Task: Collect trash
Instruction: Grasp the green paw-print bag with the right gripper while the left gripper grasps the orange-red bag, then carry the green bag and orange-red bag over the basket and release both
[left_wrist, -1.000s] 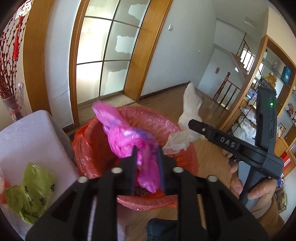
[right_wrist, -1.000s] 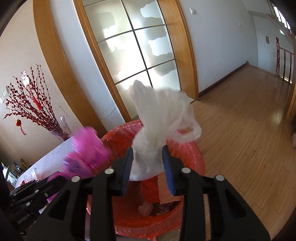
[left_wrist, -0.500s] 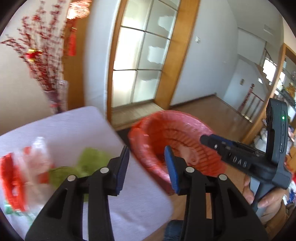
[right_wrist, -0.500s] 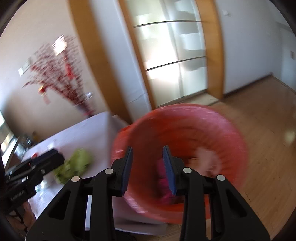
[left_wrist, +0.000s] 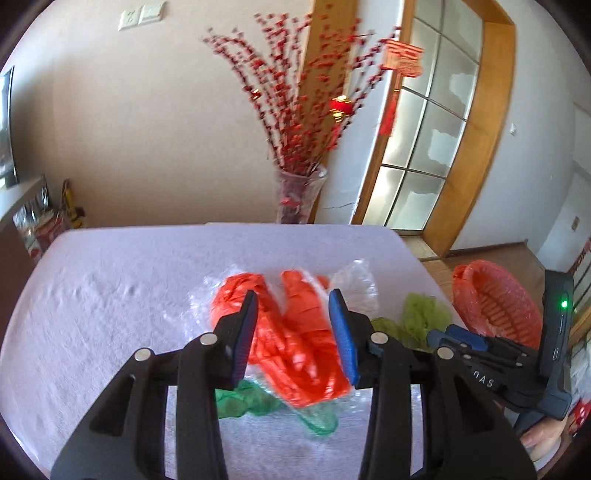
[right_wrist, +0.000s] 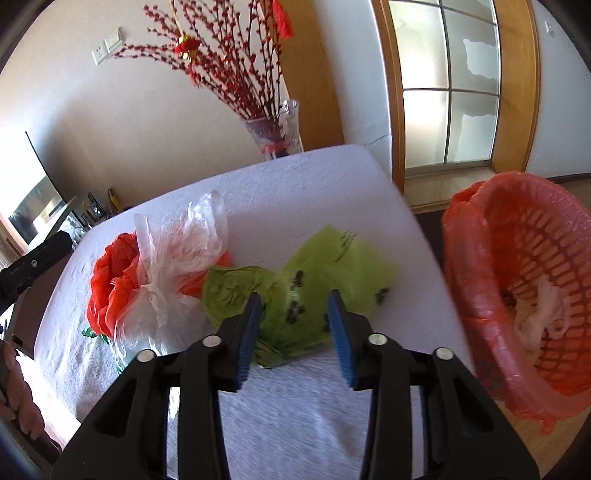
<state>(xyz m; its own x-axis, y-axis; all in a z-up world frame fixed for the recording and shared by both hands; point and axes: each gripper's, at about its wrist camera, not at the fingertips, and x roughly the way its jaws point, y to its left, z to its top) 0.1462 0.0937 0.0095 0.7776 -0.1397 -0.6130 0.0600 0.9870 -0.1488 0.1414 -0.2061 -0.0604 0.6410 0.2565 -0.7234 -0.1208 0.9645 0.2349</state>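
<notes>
My left gripper (left_wrist: 293, 336) is open and empty over a crumpled orange plastic bag (left_wrist: 295, 354) on the white table (left_wrist: 110, 295). A clear bag (left_wrist: 354, 284) and a dark green bag (left_wrist: 255, 400) lie around it. My right gripper (right_wrist: 293, 330) is open and empty just above a light green bag (right_wrist: 314, 280), with the orange bag (right_wrist: 110, 288) and a clear white bag (right_wrist: 173, 266) to its left. The red-lined trash basket (right_wrist: 517, 288) stands off the table's right edge, with white trash inside; it also shows in the left wrist view (left_wrist: 495, 302).
A glass vase of red berry branches (left_wrist: 299, 195) stands at the table's far edge; it also shows in the right wrist view (right_wrist: 275, 133). A wood-framed glass door (right_wrist: 450, 85) is behind the basket. A shelf with clutter (left_wrist: 37, 221) is at far left.
Both grippers let the pink and white bags go into the basket, opened, and swung left from the basket to above the bags on the table.
</notes>
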